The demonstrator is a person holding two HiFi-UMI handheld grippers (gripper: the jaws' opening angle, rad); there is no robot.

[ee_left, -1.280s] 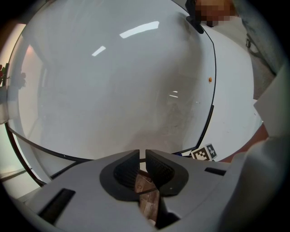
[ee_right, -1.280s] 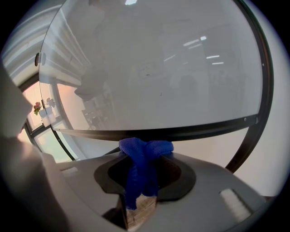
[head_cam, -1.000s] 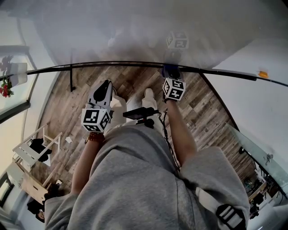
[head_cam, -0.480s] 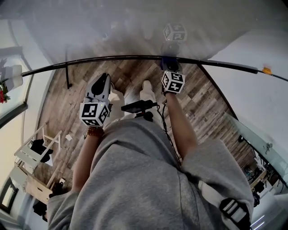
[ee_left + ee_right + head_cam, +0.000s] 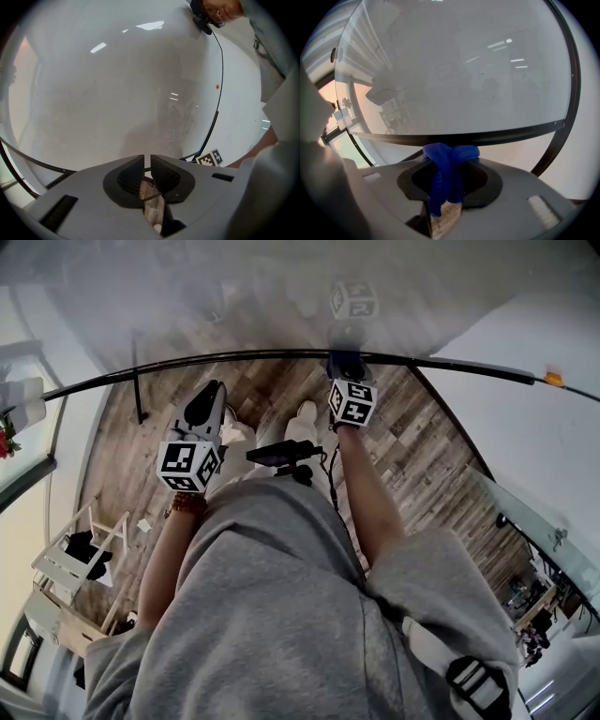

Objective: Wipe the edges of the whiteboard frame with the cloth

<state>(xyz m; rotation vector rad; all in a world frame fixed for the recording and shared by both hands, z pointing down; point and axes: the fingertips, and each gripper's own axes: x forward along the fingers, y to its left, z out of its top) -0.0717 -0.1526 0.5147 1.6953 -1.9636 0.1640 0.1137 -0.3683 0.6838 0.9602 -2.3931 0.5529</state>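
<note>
Wood floor | right tool clamps blue cloth at whiteboard frame

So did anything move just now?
Barely. The right gripper, shut on the blue cloth, edged a little left along the black bottom edge of the whiteboard frame. The left gripper stayed shut and empty, away from the frame. Nothing was grabbed or dropped.

Office-like room: large black-framed whiteboard, wood-plank floor, white walls.
</note>
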